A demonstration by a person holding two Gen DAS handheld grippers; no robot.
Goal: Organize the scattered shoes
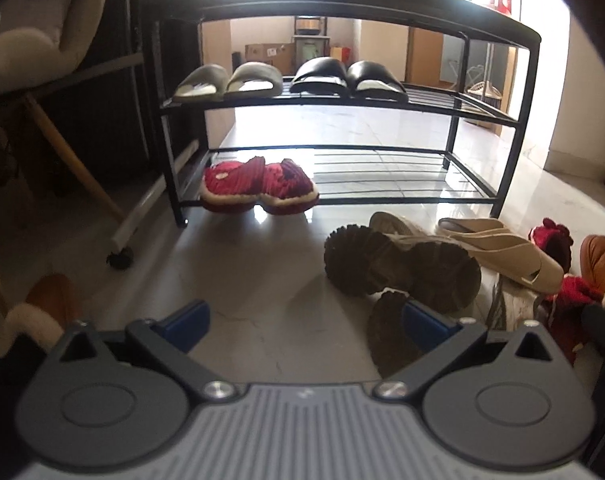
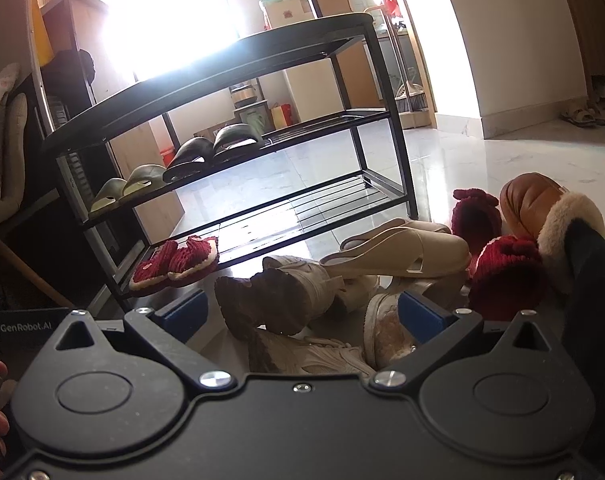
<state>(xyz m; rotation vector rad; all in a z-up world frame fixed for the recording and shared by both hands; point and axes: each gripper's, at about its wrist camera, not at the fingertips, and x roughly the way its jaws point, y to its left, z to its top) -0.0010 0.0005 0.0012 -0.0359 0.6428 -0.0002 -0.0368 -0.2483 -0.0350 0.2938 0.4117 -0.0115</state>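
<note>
Both my grippers, left (image 1: pixel 304 324) and right (image 2: pixel 302 312), gape empty; next I judge I must pinch a sneaker (image 2: pixel 278 300) for the rack (image 2: pixel 230 64).

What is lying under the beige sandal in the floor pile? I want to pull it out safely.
The beige sandal rests on a worn sneaker and another pale shoe; anything beneath those is covered.

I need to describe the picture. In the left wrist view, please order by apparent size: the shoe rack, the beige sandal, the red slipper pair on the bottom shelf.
1. shoe rack, clearly largest.
2. and 3. red slipper pair and beige sandal look alike; the sandal lies nearer the camera, so I leave them unranked.
</note>
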